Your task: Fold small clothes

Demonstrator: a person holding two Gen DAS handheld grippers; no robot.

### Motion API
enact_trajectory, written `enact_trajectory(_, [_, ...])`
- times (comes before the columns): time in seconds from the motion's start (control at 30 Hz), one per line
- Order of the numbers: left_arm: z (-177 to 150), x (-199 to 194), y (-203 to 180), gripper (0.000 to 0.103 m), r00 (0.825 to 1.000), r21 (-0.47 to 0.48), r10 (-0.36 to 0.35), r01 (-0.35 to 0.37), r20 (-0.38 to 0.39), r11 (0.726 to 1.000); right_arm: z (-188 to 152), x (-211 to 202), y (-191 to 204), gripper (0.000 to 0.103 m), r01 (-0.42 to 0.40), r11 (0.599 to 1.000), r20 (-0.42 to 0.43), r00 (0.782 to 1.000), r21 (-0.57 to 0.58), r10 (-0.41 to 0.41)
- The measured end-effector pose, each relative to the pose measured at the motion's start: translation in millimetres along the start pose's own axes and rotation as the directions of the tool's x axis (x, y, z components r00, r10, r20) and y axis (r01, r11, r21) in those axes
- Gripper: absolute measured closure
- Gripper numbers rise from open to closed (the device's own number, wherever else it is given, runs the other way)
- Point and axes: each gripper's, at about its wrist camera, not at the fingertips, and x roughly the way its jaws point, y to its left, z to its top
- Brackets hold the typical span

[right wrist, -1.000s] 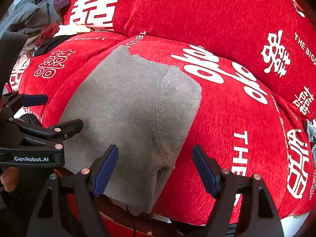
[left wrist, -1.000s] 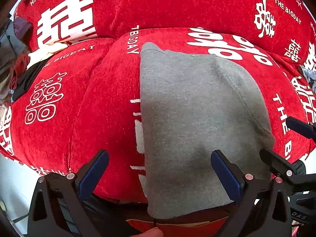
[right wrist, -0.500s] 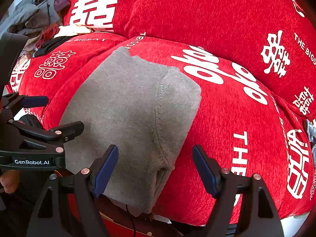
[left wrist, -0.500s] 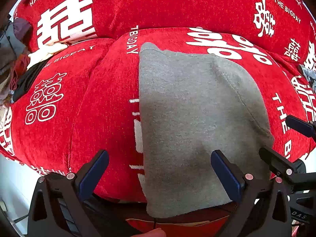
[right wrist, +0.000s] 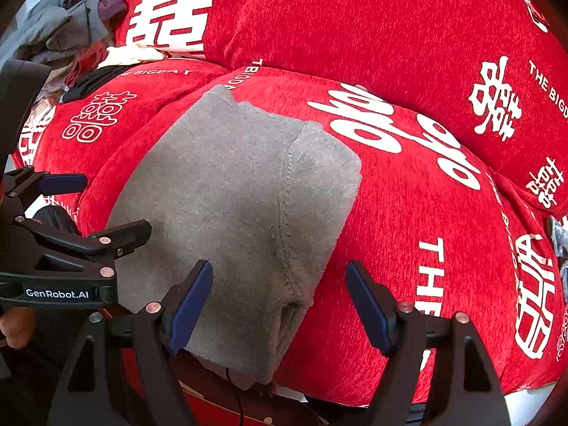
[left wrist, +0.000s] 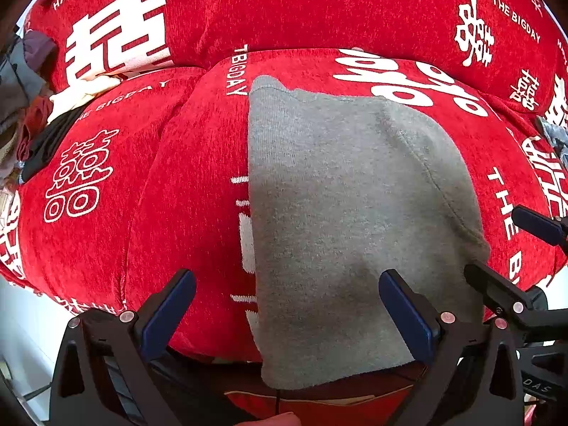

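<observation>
A small grey knit garment lies folded flat on a red sofa seat cushion, its near edge hanging over the cushion's front. It also shows in the right wrist view, with a seam running down its right part. My left gripper is open and empty, hovering over the garment's near left edge. My right gripper is open and empty over the garment's near right edge. Each gripper shows at the side of the other's view.
The red sofa back cushion with white characters rises behind. A pile of mixed clothes lies at the far left of the sofa. A bluish-grey item sits at the right edge.
Almost nothing. Both views have shifted very slightly; the garment and both open grippers keep their places.
</observation>
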Motion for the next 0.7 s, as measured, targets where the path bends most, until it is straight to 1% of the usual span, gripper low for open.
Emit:
enact_trajectory(0.2, [-0.4,0.1,1.8,0.000,1.000,0.005,-0.011,0.011,-0.005,1.000,-0.2,0.1,-0.4,0.023,-0.001,1.000,0.001,1.000,-0.002,0.001])
enact_trajectory(0.7, [-1.5,2.0,4.4,0.000,1.000,0.016,-0.007,0.007,-0.010,1.000,-0.4,0.3,0.7,0.023,-0.002,1.000,0.001,1.000,0.004,0.002])
